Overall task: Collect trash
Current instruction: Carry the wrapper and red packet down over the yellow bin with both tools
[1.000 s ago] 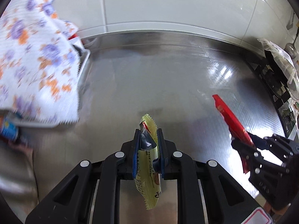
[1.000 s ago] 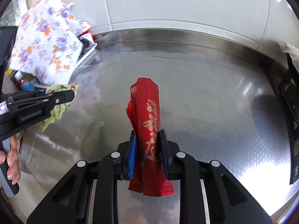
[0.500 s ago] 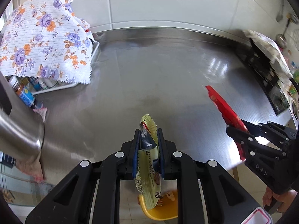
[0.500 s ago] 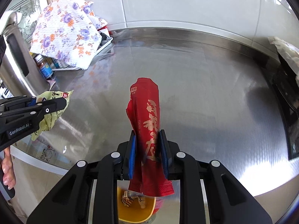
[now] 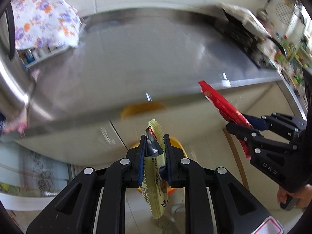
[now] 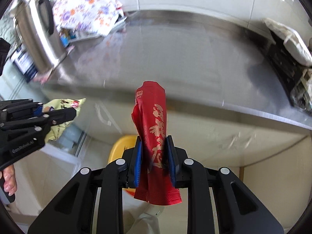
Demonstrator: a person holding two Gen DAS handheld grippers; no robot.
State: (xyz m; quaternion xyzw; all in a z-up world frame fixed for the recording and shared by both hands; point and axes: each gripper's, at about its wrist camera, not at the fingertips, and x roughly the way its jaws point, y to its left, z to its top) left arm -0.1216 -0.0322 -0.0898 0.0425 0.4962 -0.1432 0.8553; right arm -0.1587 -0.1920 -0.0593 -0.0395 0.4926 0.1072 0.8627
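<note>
**Listener:** What are you holding right now?

**Operator:** My left gripper (image 5: 154, 152) is pinching a pale yellow-green wrapper (image 5: 155, 185) with zigzag edges; it stands upright between the blue pads. My right gripper (image 6: 154, 159) is pinching a red wrapper (image 6: 153, 128) with gold lettering, also upright.

**Listener:** Where are they, relative to the surface?

**Operator:** Both are off the steel surface (image 6: 175, 58), out past its front edge. Below each gripper I see part of a yellow bin (image 6: 121, 146) on the floor, mostly hidden behind the fingers.

**Listener:** Does one camera show what the other misses?

**Operator:** Yes. The left view catches my right gripper at its right side, the red wrapper sticking up from it, with a bit of my right hand (image 5: 298, 194) on the handle. The right view shows my left gripper at its left edge, the yellow-green wrapper poking out, and my left hand's fingers (image 6: 8, 175). Only the right view shows the steel kettle (image 6: 37, 39) whole, beside the floral cloth (image 6: 85, 9); in the left view it is a blurred sliver.
</note>
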